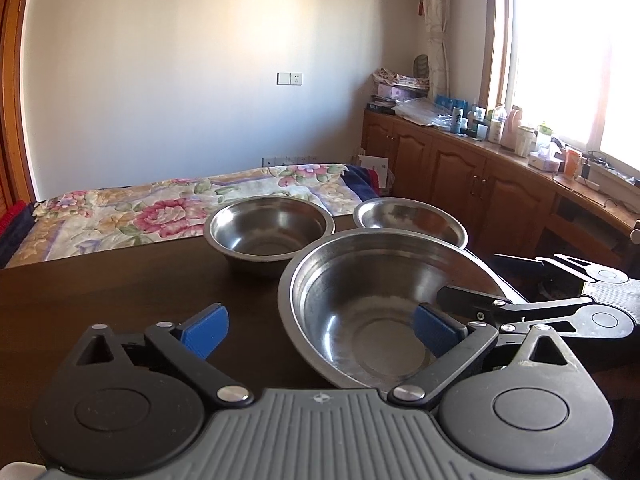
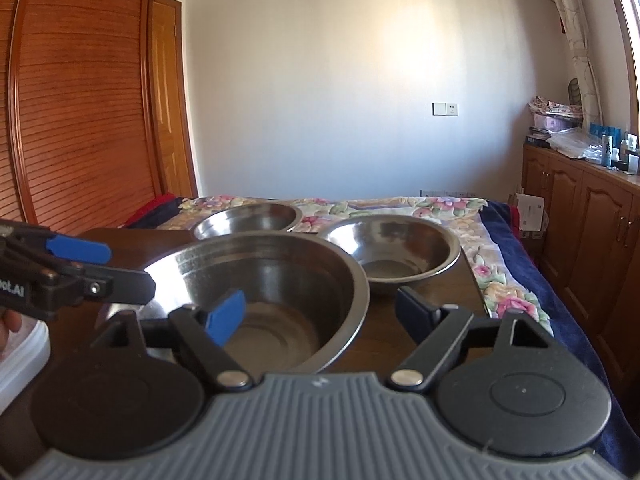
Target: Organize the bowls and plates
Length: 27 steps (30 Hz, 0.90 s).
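Observation:
Three steel bowls stand on a dark wooden table [image 1: 120,288]. The large bowl [image 1: 360,304] is nearest. My left gripper [image 1: 320,320] is open and straddles its near rim: one blue pad [image 1: 434,334] is inside the bowl, the other hangs outside over the table. In the right wrist view the same large bowl [image 2: 280,280] sits between the open fingers of my right gripper [image 2: 320,300], left pad inside, right finger outside. A deeper bowl [image 1: 268,228] and a shallower bowl [image 1: 408,220] stand behind. Neither gripper holds anything.
A bed with a floral blanket [image 1: 160,208] lies just past the table's far edge. Wooden cabinets [image 1: 460,172] with cluttered tops run along the right under a window. A white container [image 2: 20,356] sits at the table's left, by a hand [image 2: 8,324].

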Tool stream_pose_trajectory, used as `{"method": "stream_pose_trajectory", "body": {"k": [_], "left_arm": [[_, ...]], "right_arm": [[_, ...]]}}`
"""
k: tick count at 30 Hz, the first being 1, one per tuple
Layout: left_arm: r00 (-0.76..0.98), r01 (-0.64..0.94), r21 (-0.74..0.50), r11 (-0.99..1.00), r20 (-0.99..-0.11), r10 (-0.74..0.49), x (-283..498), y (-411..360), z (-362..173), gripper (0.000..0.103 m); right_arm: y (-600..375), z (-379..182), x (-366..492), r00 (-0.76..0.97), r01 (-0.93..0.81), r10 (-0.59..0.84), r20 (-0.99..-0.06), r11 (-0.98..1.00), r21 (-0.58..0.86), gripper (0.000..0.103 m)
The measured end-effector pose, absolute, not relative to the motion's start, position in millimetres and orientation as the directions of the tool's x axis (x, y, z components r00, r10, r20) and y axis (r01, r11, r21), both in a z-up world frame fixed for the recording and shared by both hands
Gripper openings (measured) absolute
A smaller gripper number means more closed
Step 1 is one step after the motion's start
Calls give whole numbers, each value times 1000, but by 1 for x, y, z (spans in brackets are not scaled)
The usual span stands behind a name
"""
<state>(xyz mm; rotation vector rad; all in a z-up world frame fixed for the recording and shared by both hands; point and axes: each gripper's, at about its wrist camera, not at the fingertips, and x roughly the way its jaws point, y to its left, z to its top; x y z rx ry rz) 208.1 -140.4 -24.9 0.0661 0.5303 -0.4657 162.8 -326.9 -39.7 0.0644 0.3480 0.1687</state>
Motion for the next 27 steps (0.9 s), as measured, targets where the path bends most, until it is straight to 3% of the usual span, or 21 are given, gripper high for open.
{"method": "stream_pose_trajectory", "body": {"k": [6, 11, 27], "left_arm": [[738, 448, -65, 892, -536, -410, 214, -147, -29, 78], [723, 447, -71, 892, -559, -407, 218, -148, -33, 66], [704, 447, -73, 891, -586, -401, 219, -149, -38, 46]], "right_arm": [[-328, -41, 165, 921, -146, 174, -348, 984, 106, 79], [-329, -42, 166, 919, -146, 177, -353, 983, 115, 62], [-331, -43, 172, 909, -142, 184, -374, 980, 136, 44]]}}
